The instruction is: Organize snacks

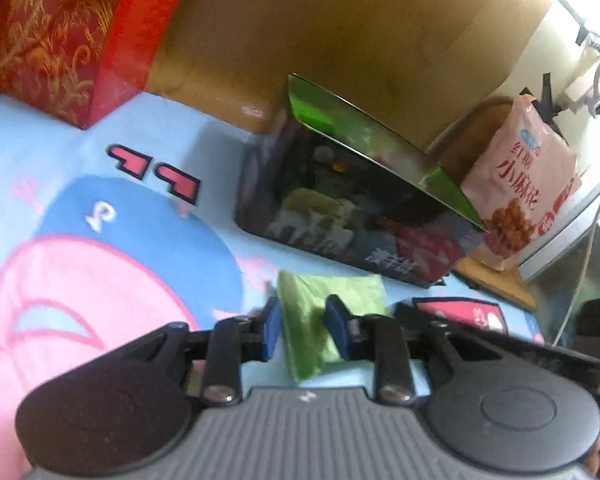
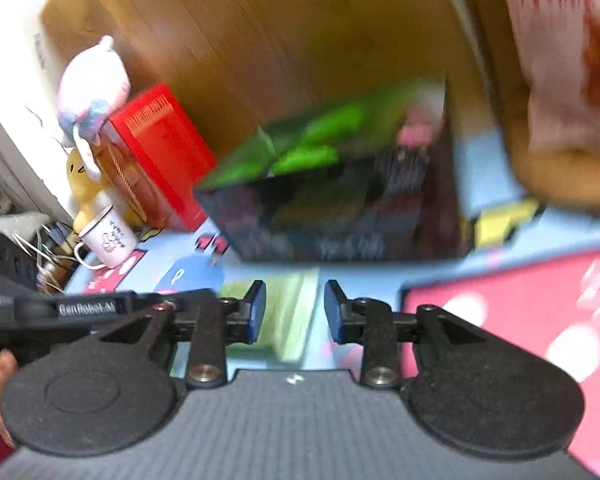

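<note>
Both grippers have their jaws apart, clamping nothing. One green packet (image 1: 320, 320) lies flat on the mat (image 1: 100, 240), between the left gripper's (image 1: 306, 330) fingertips; the right gripper (image 2: 294, 310) hovers just beside it. Beyond stands the open box (image 1: 352, 208).

Light-blue cartoon mat (image 1: 172, 132) with pink and blue figures covers the surface. Red box with gold pattern (image 1: 56, 36) stands at its far edge against a brown wooden panel (image 1: 340, 24). Right-wrist view, blurred: plush toys, pink-white (image 2: 88, 84) and yellow (image 2: 80, 180), beside that box; white mug (image 2: 110, 240) just in front; tangled cables (image 2: 48, 256) near it.
</note>
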A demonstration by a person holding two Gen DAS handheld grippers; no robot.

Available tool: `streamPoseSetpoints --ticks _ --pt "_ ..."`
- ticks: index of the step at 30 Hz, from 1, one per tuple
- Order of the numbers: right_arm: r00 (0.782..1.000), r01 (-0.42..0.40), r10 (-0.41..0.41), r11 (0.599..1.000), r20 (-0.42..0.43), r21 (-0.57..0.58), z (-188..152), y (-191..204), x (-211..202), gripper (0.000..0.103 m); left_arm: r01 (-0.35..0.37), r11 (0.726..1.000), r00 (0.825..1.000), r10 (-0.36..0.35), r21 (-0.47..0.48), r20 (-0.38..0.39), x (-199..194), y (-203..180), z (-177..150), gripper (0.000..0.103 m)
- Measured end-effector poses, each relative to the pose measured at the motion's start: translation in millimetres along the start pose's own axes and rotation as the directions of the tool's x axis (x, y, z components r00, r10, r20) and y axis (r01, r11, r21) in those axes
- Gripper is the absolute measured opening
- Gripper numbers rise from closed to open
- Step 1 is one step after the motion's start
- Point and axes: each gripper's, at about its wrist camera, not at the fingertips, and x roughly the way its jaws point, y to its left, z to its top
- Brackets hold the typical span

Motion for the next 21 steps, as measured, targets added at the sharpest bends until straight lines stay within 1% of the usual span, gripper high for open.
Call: streamPoseSetpoints --ticks 1,2,3,5,9,11,15,18,21 --pt "1.000 -0.005 0.005 1.000 0.002 0.031 -4.6 -2.5 2.8 0.035 0.001 1.000 1.000 -0.001 -0.001 0.001 1.0 -2.7 -1.3 0.028" --pt "1.000 -0.007 0.007 0.999 0.008 0.053 -7.6 -0.8 -1.4 0.032 0.009 1.000 1.000 -0.009 -0.011 -0.008 0.7 -4.4 -1.9 0.026" --pt "1.000 -0.012 0.013 0.998 -0.004 0.069 -9.2 1.5 -5.6 0.028 0.028 0.999 0.999 -0.028 -0.026 -0.018 -0.7 -6.4 -2.2 0.025" --pt "1.000 -0.006 0.007 0.997 0.000 0.076 -14.9 2.5 -16.2 0.023 0.045 0.999 0.998 -0.046 -0.022 -0.030 -1.7 -14.2 -7.1 0.025" --pt "0.999 0.048 -0.049 0.998 0.025 0.041 -30.6 5.3 -41.6 0.022 0.058 0.997 0.997 -0.056 0.045 -0.044 -3.3 -42.2 -30.0 0.025" --pt "0.997 0.069 -0.071 0.997 0.043 0.033 -39.7 4.7 -58.6 0.021 0.079 0.995 0.996 -0.076 0.066 -0.055 -1.2 -55.9 -43.1 0.025" --pt "0.993 0.084 -0.089 0.994 0.072 0.072 -60.1 -4.2 -85.9 0.021 0.140 0.985 0.987 -0.131 0.100 -0.093 -4.0 -81.4 -72.9 0.025" --pt "0.990 0.095 -0.102 0.992 0.100 0.079 -82.3 -10.1 -114.0 0.021 0.166 0.975 0.982 -0.149 0.148 -0.117 -6.9 -100.3 -91.0 0.026" --pt "0.984 0.100 -0.112 0.991 0.139 0.086 -103.4 -10.3 -135.0 0.021 0.172 0.966 0.980 -0.148 0.195 -0.135 -10.9 -117.6 -105.5 0.027"
